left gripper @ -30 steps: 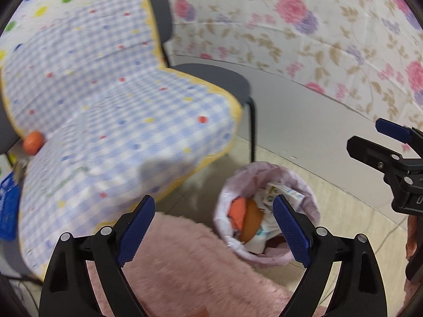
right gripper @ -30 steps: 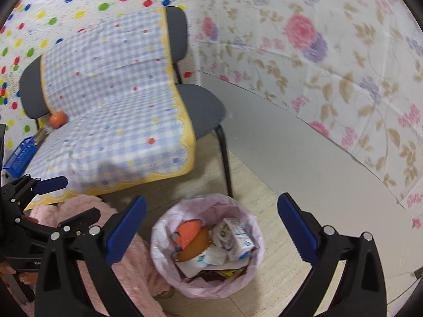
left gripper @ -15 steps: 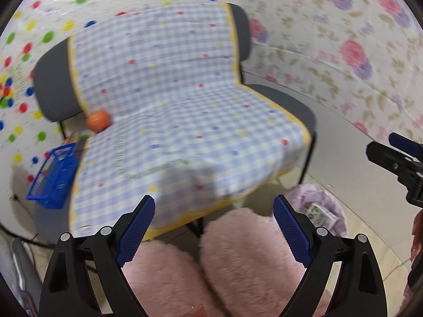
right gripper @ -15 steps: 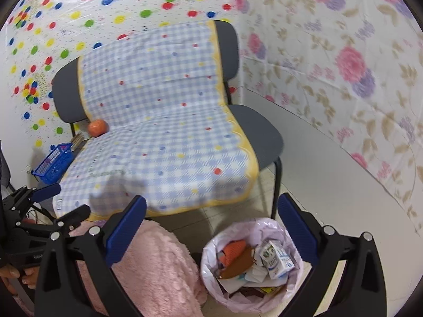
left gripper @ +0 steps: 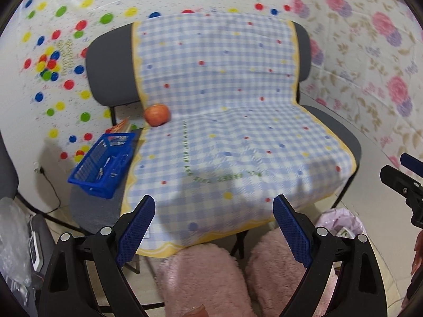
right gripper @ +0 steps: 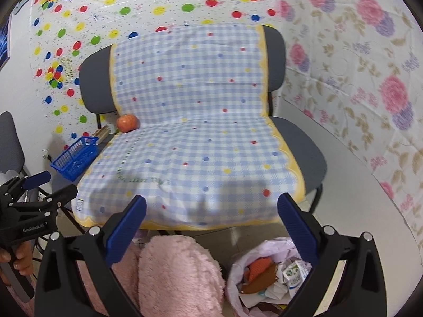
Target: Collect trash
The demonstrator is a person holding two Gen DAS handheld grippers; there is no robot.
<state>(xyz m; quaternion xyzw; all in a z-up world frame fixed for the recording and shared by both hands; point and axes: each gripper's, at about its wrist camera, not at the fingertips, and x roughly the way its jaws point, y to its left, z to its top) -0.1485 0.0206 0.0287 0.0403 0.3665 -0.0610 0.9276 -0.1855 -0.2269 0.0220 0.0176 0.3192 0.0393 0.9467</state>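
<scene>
**Ana:** Left gripper [left gripper: 214,224] is spread wide with nothing in it, aimed at the seat. Right gripper [right gripper: 211,222] is the same, wide and holding nothing.

**Ben:** Starting at the left, what's in the blue basket [left gripper: 103,163]?

**Ana:** It sits beside the chair [right gripper: 298,142]. There may be small things inside, but they're too blurred to name.

**Ben:** And the next piece of trash?

**Ana:** Probably the orange round thing [left gripper: 156,115], at the back left of the seat on the checked cloth [left gripper: 238,132], touching the backrest. It looks like fruit or peel: light, smooth, liable to roll. I'd close on its widest part from both sides, gently.

**Ben:** The bin?

**Ana:** The pink-lined trash bin [right gripper: 267,272] stands on the floor at lower right, beside pink fuzzy slippers [right gripper: 179,272]. It holds a small carton, orange scraps and crumpled paper, with room left.
</scene>
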